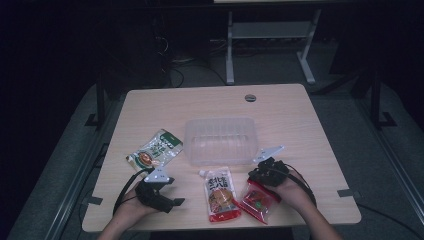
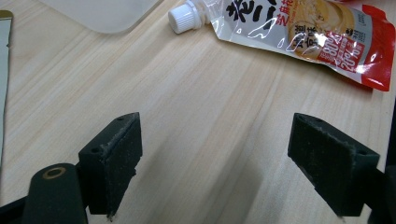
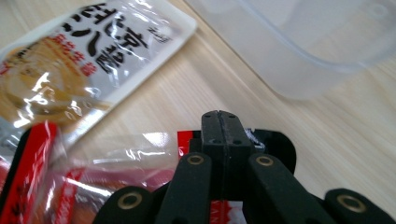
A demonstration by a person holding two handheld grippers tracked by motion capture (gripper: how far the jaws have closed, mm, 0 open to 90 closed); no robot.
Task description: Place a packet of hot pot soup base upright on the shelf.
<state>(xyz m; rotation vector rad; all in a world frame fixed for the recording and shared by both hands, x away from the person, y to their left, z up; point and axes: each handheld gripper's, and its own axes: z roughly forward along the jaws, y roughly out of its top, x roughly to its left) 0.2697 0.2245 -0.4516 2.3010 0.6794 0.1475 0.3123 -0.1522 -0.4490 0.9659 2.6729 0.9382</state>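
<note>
Right jaws clamped on the red packet (image 1: 258, 199), near right on the counter (image 1: 300, 120).
High view: the packet lay just right of the spouted pouch (image 1: 220, 195), near the clear tub (image 1: 220, 140). Left gripper view: left gripper (image 2: 233, 158) jaws stood apart over bare wood. Right gripper view: right gripper (image 3: 220, 122) jaws were pressed together on the packet's edge.

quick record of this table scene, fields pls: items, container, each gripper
table: light wood tabletop
container: clear plastic tub, nothing seen inside
green packet: flat on the table, left of the tub
spouted pouch: flat, white cap toward the tub
red packet: right of the spouted pouch, one edge in the right gripper
left gripper: jaws wide apart over bare wood, holding nothing
right gripper: jaws closed on the red packet's edge
</note>
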